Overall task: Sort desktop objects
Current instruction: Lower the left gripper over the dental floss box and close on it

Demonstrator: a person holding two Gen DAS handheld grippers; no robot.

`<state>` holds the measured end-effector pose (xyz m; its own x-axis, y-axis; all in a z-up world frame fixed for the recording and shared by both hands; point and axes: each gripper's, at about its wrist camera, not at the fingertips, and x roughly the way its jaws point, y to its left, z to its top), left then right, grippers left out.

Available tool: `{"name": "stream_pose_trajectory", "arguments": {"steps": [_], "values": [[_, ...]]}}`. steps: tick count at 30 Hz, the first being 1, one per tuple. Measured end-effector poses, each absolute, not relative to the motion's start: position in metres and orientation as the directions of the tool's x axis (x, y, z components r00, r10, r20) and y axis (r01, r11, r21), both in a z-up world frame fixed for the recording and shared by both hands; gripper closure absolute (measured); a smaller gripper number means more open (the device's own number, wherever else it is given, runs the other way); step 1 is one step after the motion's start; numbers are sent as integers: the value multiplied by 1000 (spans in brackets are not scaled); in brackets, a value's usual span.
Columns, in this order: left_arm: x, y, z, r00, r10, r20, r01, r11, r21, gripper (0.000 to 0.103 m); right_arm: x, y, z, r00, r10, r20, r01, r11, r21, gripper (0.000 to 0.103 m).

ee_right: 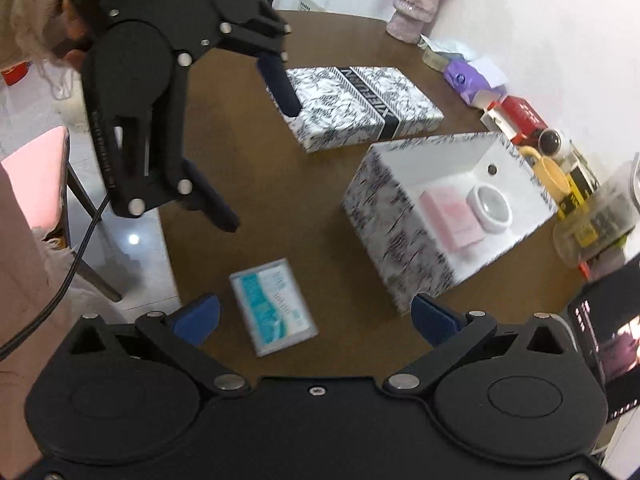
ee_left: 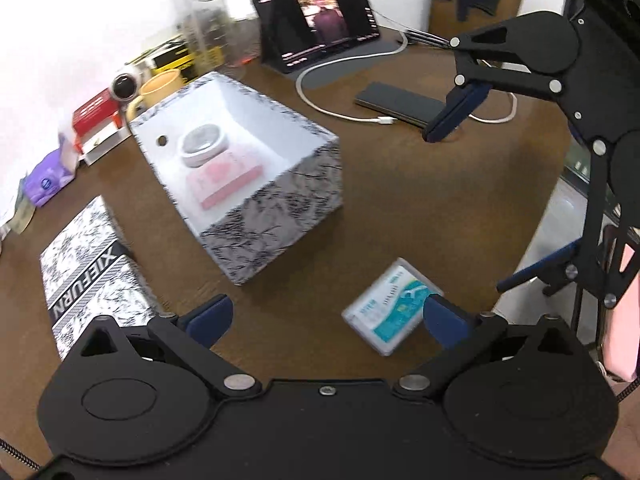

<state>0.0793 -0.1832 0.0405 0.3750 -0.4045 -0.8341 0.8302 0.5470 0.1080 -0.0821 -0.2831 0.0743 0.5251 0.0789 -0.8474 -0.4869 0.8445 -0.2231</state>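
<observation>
An open black-and-white patterned box (ee_left: 280, 196) (ee_right: 384, 220) stands on the brown table and holds a pink packet (ee_left: 224, 180) (ee_right: 452, 216) and a round white tin (ee_left: 202, 146) (ee_right: 490, 208). Its lid (ee_left: 86, 272) (ee_right: 360, 104) lies flat beside it. A small teal-and-white packet (ee_left: 394, 306) (ee_right: 274, 306) lies on the table near the front edge. My left gripper (ee_left: 326, 316) is open and empty, hovering just left of the packet. My right gripper (ee_right: 316, 318) is open and empty above the packet. Each gripper shows in the other's view (ee_left: 460, 204) (ee_right: 260, 164).
A tablet (ee_left: 320, 20) on a stand, a phone (ee_left: 400, 104) and a white cable (ee_left: 340, 64) lie at the back. A yellow mug (ee_left: 158, 90), clear jar (ee_left: 204, 24), red box (ee_left: 94, 114) and purple tissue pack (ee_left: 48, 178) line the wall. A vase (ee_right: 416, 4) stands at the table's far end.
</observation>
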Motion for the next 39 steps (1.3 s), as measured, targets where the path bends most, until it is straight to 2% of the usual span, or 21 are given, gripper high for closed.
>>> {"name": "stream_pose_trajectory", "arguments": {"steps": [10,20,32,35,39], "values": [[67,-200,19,304,-412,-859,889,446,101,0,-111,-274,65,531,47,-846,-437,871,-226,0],[72,-238,-35,179,-323,-929,966,236,104,0,-125,-276,45,521,40,-852,-400,894,-202,0],[67,-258,-71,175,-298,-938,985,57,165,1,-130,-278,19,498,68,-865,-392,907,-155,0],[66,-262,-76,167,-295,-941,986,33,165,3,-130,-282,16,498,73,-864,-383,912,-143,0],[69,-263,-77,141,-294,-945,990,18,142,18,-130,-286,13,494,82,-865,-380,916,-130,0]]}}
